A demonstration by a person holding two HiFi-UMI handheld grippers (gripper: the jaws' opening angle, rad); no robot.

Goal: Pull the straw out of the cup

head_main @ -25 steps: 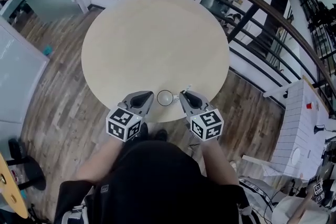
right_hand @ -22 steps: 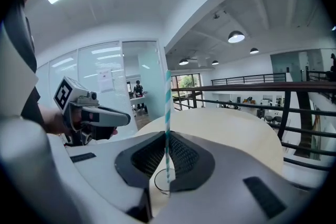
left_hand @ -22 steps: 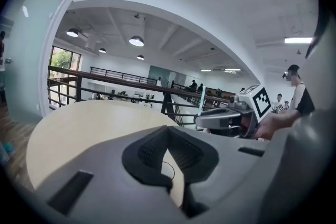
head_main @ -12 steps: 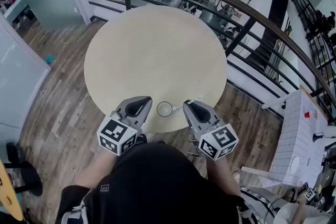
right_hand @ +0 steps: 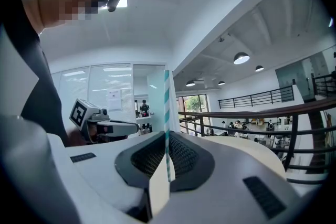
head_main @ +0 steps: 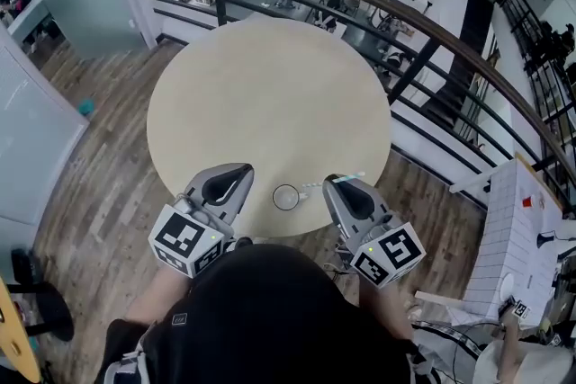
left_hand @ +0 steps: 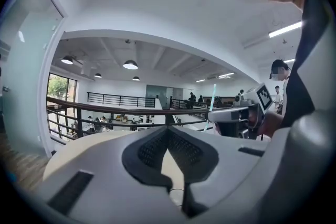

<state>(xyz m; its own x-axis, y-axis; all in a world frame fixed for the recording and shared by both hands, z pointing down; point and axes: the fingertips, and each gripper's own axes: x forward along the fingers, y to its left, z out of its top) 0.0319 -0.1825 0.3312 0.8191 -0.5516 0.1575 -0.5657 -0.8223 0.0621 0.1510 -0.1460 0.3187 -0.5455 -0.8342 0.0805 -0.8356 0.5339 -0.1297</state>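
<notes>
A small clear cup [head_main: 286, 197] stands near the front edge of the round beige table [head_main: 270, 94]. My right gripper [head_main: 331, 182] is lifted above the table to the cup's right and is shut on a teal-and-white striped straw [head_main: 346, 179]. In the right gripper view the straw [right_hand: 167, 113] stands upright between the pads of the right gripper [right_hand: 167, 136], clear of the cup. My left gripper [head_main: 245, 168] hovers to the cup's left. Its pads [left_hand: 152, 147] meet at the tips of the left gripper [left_hand: 168, 131] with nothing between them.
A dark metal railing [head_main: 432, 22] curves round behind the table, with a lower floor beyond it. Wooden floor [head_main: 99, 193] surrounds the table. A white panel [head_main: 31, 130] stands at the left. My body fills the bottom of the head view.
Both grippers have risen toward the camera and drawn slightly apart. The straw has gone up with the right gripper. The cup stays on the table.
</notes>
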